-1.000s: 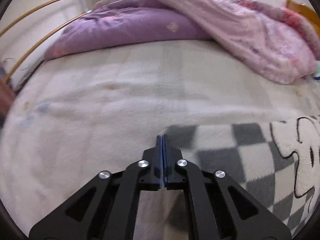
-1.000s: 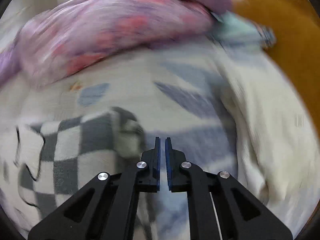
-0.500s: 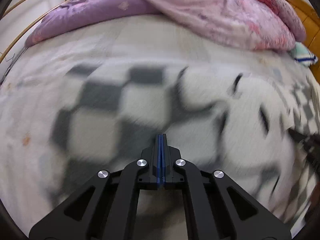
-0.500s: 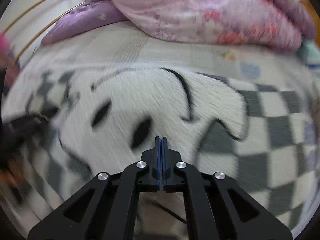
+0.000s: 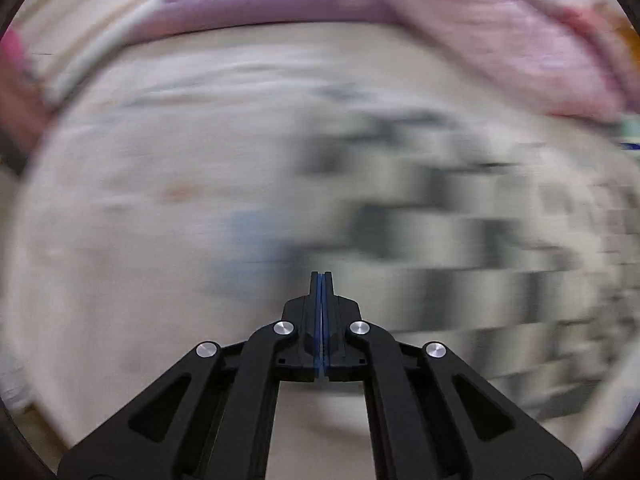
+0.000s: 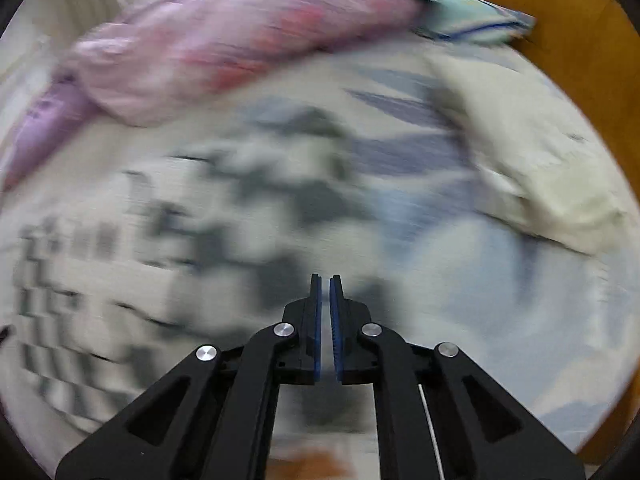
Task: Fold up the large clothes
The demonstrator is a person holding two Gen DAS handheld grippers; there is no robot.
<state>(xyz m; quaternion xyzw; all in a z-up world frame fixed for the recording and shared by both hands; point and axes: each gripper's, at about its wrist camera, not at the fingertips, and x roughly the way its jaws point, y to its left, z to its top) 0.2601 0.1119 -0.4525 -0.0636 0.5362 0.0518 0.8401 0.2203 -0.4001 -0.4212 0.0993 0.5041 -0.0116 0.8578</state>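
The bed (image 5: 132, 208), covered by a pale sheet, filled both views, with a pink-and-purple quilt (image 6: 224, 48) heaped along its far side. The checkered garment (image 5: 460, 232) lay spread on the sheet, right of the left gripper (image 5: 322, 280) and left of the right gripper (image 6: 325, 282); heavy blur hid its edges. The left gripper's jaws were pressed together with nothing visible between them. The right gripper's jaws stood a narrow gap apart, holding nothing. Judged risk: with both tools empty and views smeared, a hasty pinch could catch the sheet with the garment, or only one layer, skewing the fold.
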